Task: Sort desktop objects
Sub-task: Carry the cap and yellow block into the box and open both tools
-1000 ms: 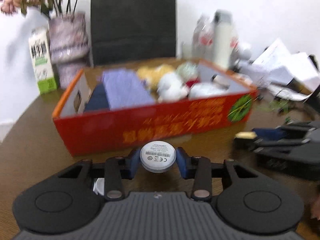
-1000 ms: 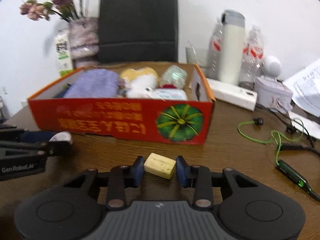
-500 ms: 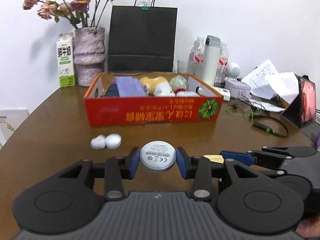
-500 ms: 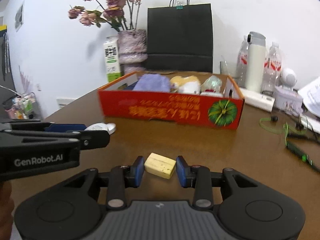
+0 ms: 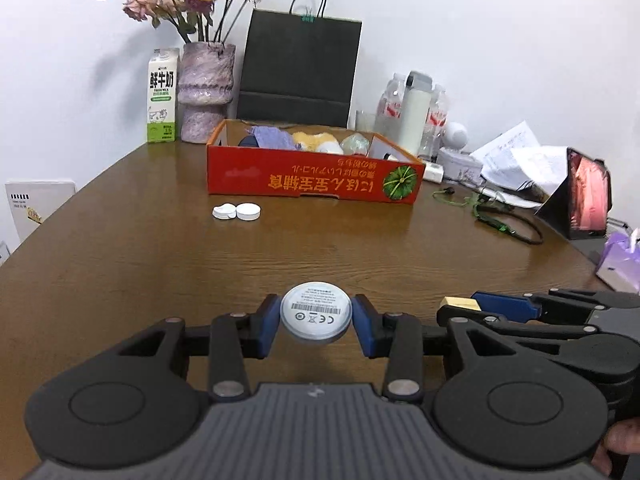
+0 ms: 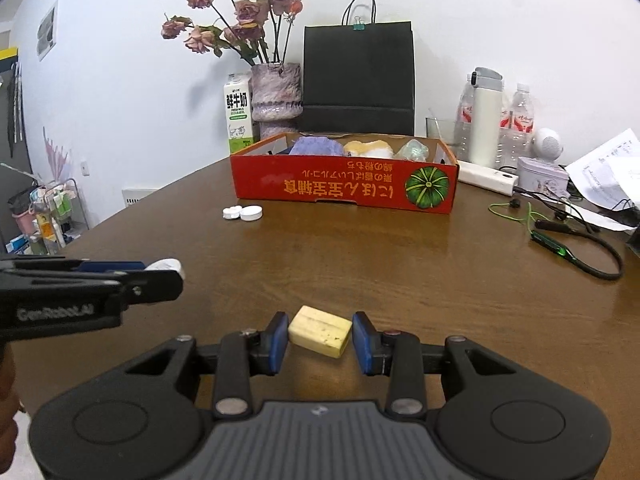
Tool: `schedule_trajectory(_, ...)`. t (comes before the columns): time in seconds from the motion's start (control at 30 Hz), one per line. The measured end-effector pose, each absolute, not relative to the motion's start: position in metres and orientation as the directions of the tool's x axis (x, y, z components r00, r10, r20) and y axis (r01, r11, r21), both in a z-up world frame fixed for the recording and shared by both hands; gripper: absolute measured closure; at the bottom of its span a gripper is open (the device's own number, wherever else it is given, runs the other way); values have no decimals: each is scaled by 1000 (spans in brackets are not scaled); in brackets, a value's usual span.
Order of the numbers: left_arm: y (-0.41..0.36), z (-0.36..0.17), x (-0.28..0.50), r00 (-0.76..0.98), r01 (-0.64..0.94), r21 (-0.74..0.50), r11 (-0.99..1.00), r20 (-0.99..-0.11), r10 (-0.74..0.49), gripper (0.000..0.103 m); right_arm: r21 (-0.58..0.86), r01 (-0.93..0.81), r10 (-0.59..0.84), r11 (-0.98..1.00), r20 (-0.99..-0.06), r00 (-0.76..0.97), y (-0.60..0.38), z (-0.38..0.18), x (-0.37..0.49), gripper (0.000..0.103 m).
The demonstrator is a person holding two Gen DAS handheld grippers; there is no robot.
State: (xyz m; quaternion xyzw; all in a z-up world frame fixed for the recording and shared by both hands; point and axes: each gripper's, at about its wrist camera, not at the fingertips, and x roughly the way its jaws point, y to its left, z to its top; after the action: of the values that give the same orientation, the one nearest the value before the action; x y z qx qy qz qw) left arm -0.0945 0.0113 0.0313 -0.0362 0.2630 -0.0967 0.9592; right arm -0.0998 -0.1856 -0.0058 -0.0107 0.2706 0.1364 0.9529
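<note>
Left wrist view shows your left gripper [image 5: 316,317] clamped on a round white plastic disc with a printed label [image 5: 316,316], while your right gripper [image 6: 320,336] pinches a pale yellow rectangular block [image 6: 320,331] across its long axis. The red cardboard box [image 5: 314,179] lies straight ahead, well apart across the brown wooden tabletop [image 5: 160,264], roughly equally far from both hands.
</note>
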Motion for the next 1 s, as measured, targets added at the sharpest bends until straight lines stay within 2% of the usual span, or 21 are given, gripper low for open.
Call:
schedule_trajectory(0.37, -5, 34, -112, 866, 214, -81, 973, -445, -228, 63, 57, -285, 276, 957, -483, 831, -180, -2, -119, 70)
schedule_trajectory(0.67, 4, 35, -99, 871, 172, -100, 980, -450, -198, 63, 64, -273, 271, 960, -468, 841, -186, 0, -104, 70)
schedule_trajectory(0.87, 18, 66, -62, 908, 147, -114, 983, -379, -180, 63, 36, -285, 272, 958, -435, 859, -194, 25, -71, 70)
schedule_trajectory(1.0, 22, 91, -11, 910, 142, -104, 984, -377, -172, 63, 79, -308, 313, 948, -404, 859, -205, 51, -26, 70)
